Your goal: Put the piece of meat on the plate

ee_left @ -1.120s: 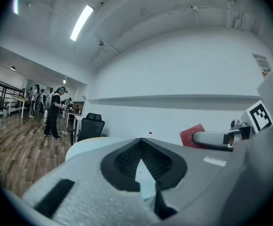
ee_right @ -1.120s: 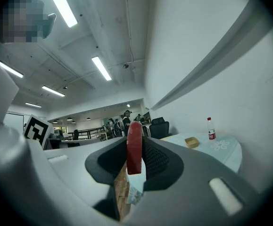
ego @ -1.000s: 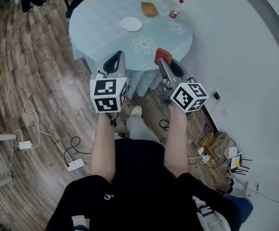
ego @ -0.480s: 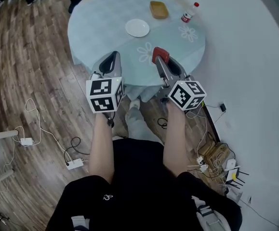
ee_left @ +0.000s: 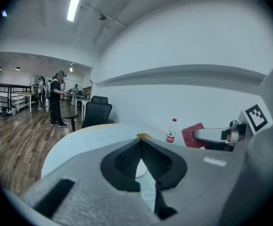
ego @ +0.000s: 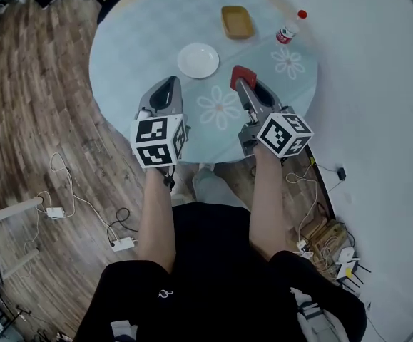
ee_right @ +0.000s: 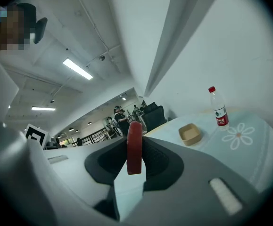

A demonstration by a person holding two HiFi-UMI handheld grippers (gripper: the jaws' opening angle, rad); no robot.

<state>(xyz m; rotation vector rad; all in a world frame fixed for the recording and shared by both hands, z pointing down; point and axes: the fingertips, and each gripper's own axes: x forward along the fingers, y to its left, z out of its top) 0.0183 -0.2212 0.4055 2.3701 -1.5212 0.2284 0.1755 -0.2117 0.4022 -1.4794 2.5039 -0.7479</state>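
A flat red piece of meat (ego: 242,74) stands on edge between the pads of my right gripper (ego: 243,81), which is shut on it over the near right part of the round pale-blue table (ego: 135,41). The right gripper view shows the meat (ee_right: 134,147) upright in the jaws. The white plate (ego: 197,60) lies empty on the table, ahead and to the left of the meat. My left gripper (ego: 167,85) hovers just below the plate, shut with nothing in it; its pads (ee_left: 127,157) meet at the tip.
A tan tray (ego: 237,21) and a red-capped bottle (ego: 289,27) stand at the table's far side. A white curved wall (ego: 377,84) runs close on the right. Cables and power strips (ego: 123,244) lie on the wooden floor. People and office chairs (ee_left: 96,113) are far behind.
Both grippers have travelled forward from over the floor to above the table's near part. The meat stays gripped in the right jaws. The plate now sits just ahead of them.
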